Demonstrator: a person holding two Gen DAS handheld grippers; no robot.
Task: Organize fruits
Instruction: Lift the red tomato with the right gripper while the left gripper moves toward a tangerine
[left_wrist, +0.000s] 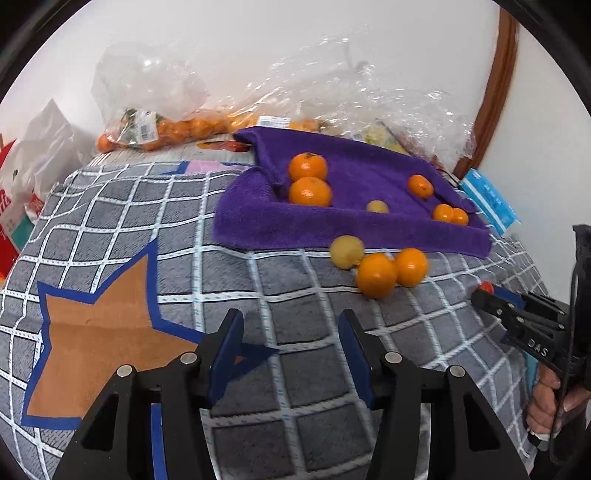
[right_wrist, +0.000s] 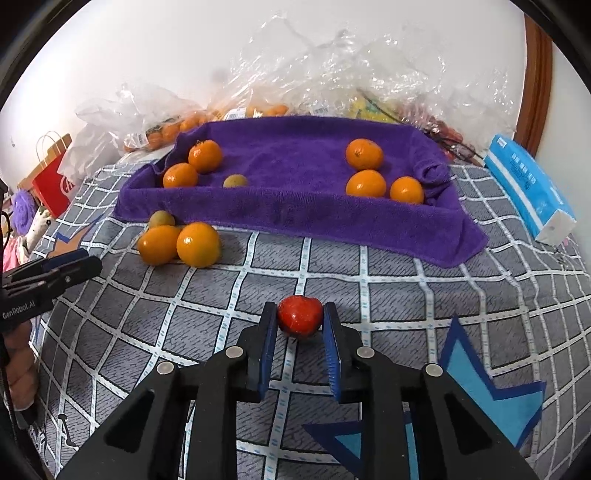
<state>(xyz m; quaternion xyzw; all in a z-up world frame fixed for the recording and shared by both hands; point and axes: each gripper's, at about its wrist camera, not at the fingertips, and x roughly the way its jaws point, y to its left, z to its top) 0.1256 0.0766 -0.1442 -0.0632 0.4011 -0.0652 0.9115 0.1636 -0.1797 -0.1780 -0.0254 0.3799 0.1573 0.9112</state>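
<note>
- Hovering apart and empty, the left gripper (left_wrist: 291, 354) stood partly open over the checked blanket (left_wrist: 258, 280), with nothing between its blue pads.
- Ahead of it and slightly right lay three loose fruits touching one another: a dull yellow-green fruit (left_wrist: 346, 252) and two glossy oranges (left_wrist: 376, 275), just short of the purple towel (left_wrist: 369, 229).
- Further right, the right gripper (right_wrist: 300, 322) was clamped on a small red fruit (right_wrist: 299, 320), smooth, shiny and roundish, with no clear long axis, at its fingertips.
- Straight beyond that gripper the fluffy towel, folded up like a shallow tray, held orange groups at its left and right ends.
- Judging by position, the left hand was nearer the loose trio; the right had a clear line forward to the towel's middle.
- Crinkled clear plastic bags (right_wrist: 332, 74) lay behind, and a blue tissue pack (right_wrist: 524, 188) far right.
</note>
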